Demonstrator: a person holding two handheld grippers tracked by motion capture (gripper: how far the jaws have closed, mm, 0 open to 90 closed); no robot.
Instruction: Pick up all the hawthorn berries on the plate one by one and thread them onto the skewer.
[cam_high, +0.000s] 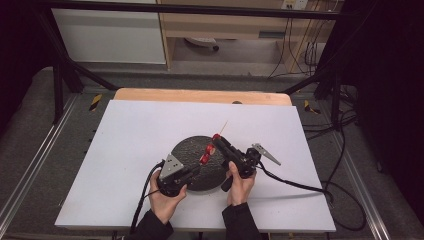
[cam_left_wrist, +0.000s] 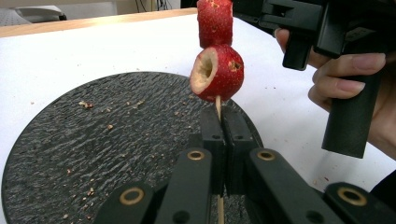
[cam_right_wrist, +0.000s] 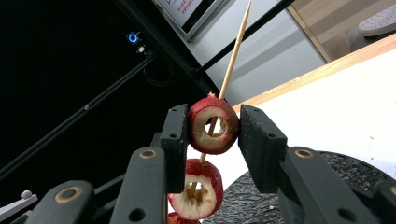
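Above the dark round plate (cam_high: 197, 162), one skewer (cam_right_wrist: 232, 56) carries three red fruit rings.
Left fingers (cam_left_wrist: 223, 135) clench the stick's lower end; right fingers (cam_right_wrist: 212, 128) grasp the top ring (cam_right_wrist: 212, 129). Right gripper view reveals the hollow cores; high view shows the white worktop (cam_high: 130, 150).

A thin wooden skewer (cam_right_wrist: 232, 60) slants up above the dark round plate (cam_left_wrist: 93, 140), threaded through cored red fruit pieces (cam_right_wrist: 213, 125) stacked along it, the bare pointed tip sticking out past the top piece.
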